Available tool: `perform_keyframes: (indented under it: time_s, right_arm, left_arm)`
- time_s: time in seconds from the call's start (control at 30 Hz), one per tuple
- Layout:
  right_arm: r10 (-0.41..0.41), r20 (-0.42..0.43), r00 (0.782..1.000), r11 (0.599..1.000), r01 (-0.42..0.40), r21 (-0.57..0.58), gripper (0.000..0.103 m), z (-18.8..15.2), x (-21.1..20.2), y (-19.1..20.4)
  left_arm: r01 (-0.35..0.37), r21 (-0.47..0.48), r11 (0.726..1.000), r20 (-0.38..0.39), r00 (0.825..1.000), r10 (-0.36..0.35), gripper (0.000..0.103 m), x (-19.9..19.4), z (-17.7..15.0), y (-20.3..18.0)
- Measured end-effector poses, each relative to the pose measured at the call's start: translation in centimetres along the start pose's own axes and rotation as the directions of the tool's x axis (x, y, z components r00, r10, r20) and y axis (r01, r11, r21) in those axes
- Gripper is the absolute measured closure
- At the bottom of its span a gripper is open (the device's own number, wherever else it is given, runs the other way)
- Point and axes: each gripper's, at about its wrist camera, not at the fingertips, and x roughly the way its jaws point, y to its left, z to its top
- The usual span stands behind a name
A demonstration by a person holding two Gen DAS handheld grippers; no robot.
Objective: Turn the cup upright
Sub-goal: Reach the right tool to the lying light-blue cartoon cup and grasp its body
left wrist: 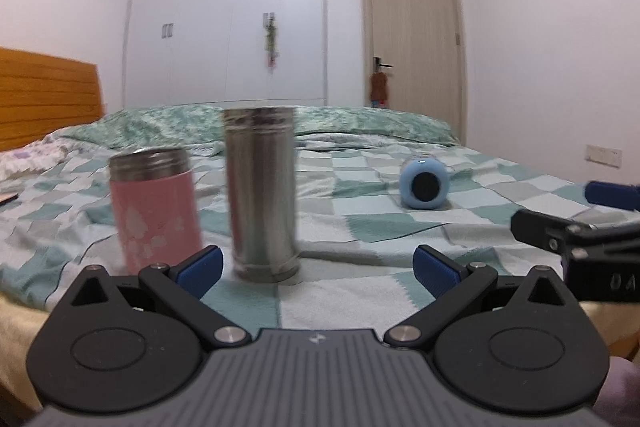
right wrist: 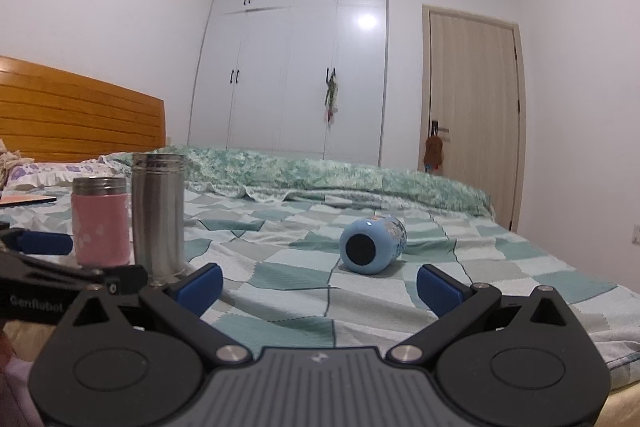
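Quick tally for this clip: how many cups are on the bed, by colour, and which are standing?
Pink cup: 1, standing
Bare steel cup: 1, standing
Blue cup: 1, on its side
Total: 3 cups on the bed, 2 upright

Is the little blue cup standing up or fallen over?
Fallen over. The light blue round cup lies on its side on the checked bedspread, one dark round end facing the camera.

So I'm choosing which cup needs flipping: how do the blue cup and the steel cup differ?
The blue cup lies on its side; the steel cup stands on end. The blue one is short and rounded, the steel one tall and slim. The blue one lies apart; the steel one stands beside a pink cup. Both rest on the bed.
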Motion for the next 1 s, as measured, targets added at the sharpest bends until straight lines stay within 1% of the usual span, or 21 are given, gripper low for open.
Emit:
perform_keyframes:
  time_s: [0.07, 0.17, 0.3, 0.37, 0.53, 0.63, 0.8, 0.93, 1.0]
  right_arm:
    - [0.005, -0.019, 1.000, 1.000, -0.005, 0.002, 0.000, 1.1, 0.5, -1.4]
    - [0.009, -0.052, 0.999, 1.000, -0.009, 0.003, 0.000, 2.9, 1.7, -3.6]
    - [-0.008, -0.124, 0.992, 1.000, 0.009, 0.010, 0.000, 4.9, 4.3, -6.7]
    - [-0.012, -0.178, 0.984, 0.999, 0.018, 0.032, 0.000, 5.7, 5.9, -8.4]
    - [-0.014, -0.287, 0.958, 0.995, 0.041, 0.089, 0.000, 6.6, 10.8, -11.6]
    - [0.012, -0.332, 0.943, 0.993, 0.029, 0.117, 0.000, 7.1, 13.4, -12.6]
    - [0.036, -0.368, 0.929, 0.993, 0.009, 0.120, 0.000, 7.9, 17.9, -13.1]
    - [0.044, -0.387, 0.921, 0.992, 0.005, 0.126, 0.000, 8.2, 21.4, -13.4]
    - [0.054, -0.395, 0.917, 0.991, -0.001, 0.134, 0.000, 8.1, 22.9, -13.2]
  left_arm:
    - [0.041, 0.016, 0.999, -0.003, 0.999, -0.041, 0.000, 0.4, 0.7, -0.9]
    - [0.097, 0.047, 0.994, -0.035, 0.995, -0.095, 0.000, 1.8, 2.1, -2.5]
    - [0.151, 0.103, 0.983, -0.071, 0.987, -0.144, 0.000, 4.8, 4.1, -5.2]
    - [0.167, 0.122, 0.978, -0.081, 0.984, -0.157, 0.000, 6.4, 4.9, -6.3]
    - [0.172, 0.141, 0.975, -0.101, 0.982, -0.159, 0.000, 11.1, 6.9, -7.9]
    - [0.187, 0.142, 0.972, -0.123, 0.978, -0.170, 0.000, 14.1, 7.8, -8.2]
    - [0.182, 0.144, 0.973, -0.162, 0.974, -0.158, 0.000, 18.3, 8.7, -8.2]
    - [0.180, 0.136, 0.974, -0.186, 0.971, -0.153, 0.000, 20.8, 9.0, -7.8]
    - [0.184, 0.130, 0.974, -0.206, 0.966, -0.155, 0.000, 22.0, 9.0, -7.3]
